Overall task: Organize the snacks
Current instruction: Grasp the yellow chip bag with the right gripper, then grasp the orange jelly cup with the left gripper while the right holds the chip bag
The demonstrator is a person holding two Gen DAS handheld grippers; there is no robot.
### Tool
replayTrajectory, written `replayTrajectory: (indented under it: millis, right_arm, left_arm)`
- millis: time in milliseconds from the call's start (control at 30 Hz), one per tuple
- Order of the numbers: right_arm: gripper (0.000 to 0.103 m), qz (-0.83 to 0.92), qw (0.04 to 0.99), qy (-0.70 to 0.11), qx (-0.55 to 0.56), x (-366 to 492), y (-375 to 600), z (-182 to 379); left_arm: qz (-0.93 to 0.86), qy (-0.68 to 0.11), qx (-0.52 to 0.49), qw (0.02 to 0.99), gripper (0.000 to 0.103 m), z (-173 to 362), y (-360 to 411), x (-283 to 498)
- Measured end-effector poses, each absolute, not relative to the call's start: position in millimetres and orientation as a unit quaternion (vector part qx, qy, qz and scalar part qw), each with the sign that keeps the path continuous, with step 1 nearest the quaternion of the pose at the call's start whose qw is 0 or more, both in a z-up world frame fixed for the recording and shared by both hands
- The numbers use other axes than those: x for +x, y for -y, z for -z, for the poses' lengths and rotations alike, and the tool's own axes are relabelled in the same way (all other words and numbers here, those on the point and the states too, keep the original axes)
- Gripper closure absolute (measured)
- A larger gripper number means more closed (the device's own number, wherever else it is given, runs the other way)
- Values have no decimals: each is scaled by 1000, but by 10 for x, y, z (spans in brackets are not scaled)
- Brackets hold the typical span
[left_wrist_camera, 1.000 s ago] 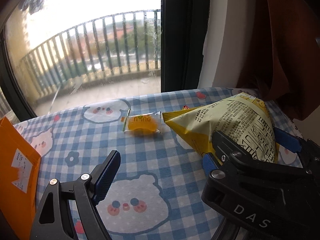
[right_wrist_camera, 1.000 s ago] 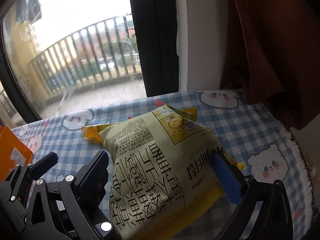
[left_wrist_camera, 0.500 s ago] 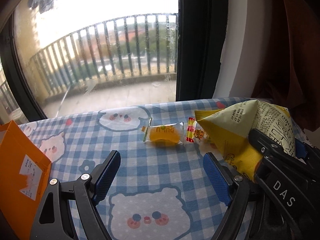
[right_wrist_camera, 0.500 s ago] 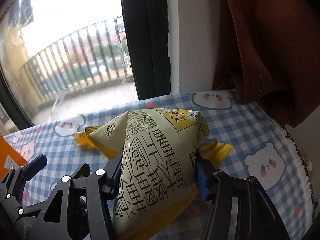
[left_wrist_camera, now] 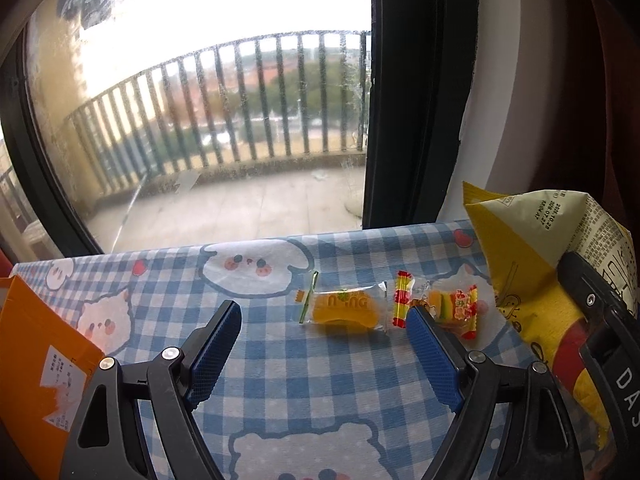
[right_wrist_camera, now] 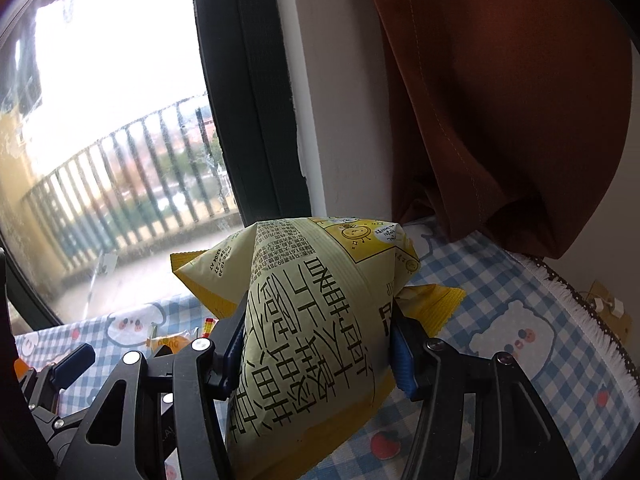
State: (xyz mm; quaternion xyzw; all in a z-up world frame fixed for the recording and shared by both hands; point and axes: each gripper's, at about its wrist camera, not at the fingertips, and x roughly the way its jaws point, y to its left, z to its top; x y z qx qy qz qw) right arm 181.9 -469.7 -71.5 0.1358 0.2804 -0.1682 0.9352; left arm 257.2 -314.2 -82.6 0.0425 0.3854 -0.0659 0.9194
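Note:
My right gripper (right_wrist_camera: 318,344) is shut on a large pale yellow chip bag (right_wrist_camera: 312,320), its blue pads pinching the bag's middle and holding it tilted above the checked tablecloth (right_wrist_camera: 520,340). The same chip bag (left_wrist_camera: 532,264) shows at the right of the left wrist view. My left gripper (left_wrist_camera: 324,332) stands open with nothing between its fingers. Just beyond it lie an orange jelly packet (left_wrist_camera: 344,308) and a small red and yellow candy packet (left_wrist_camera: 444,306), flat on the cloth. The candy packet sits by the tip of the right finger.
An orange cardboard box (left_wrist_camera: 36,356) stands at the left edge of the table. A window with a dark frame (left_wrist_camera: 416,92) lies behind the table. A brown curtain (right_wrist_camera: 500,100) hangs at the right, above the cloth's fringed edge (right_wrist_camera: 576,312).
My right gripper closed on the chip bag and lifted it, tilting it. My left gripper drew left away from the bag, and the candy packet that the bag hid came into view.

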Motion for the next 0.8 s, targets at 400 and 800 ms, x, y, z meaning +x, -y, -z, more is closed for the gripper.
replayTrajectory:
  millis: [400,800]
  right_arm:
    - [42,183,935,-282,113,1948,4540,803]
    - [42,177,935,-294,92,2056,4449,850]
  left_arm:
    - [75,-424,22,902,34,1127,3112,2756]
    - [79,-410,27,908,35,1062,3190,2814]
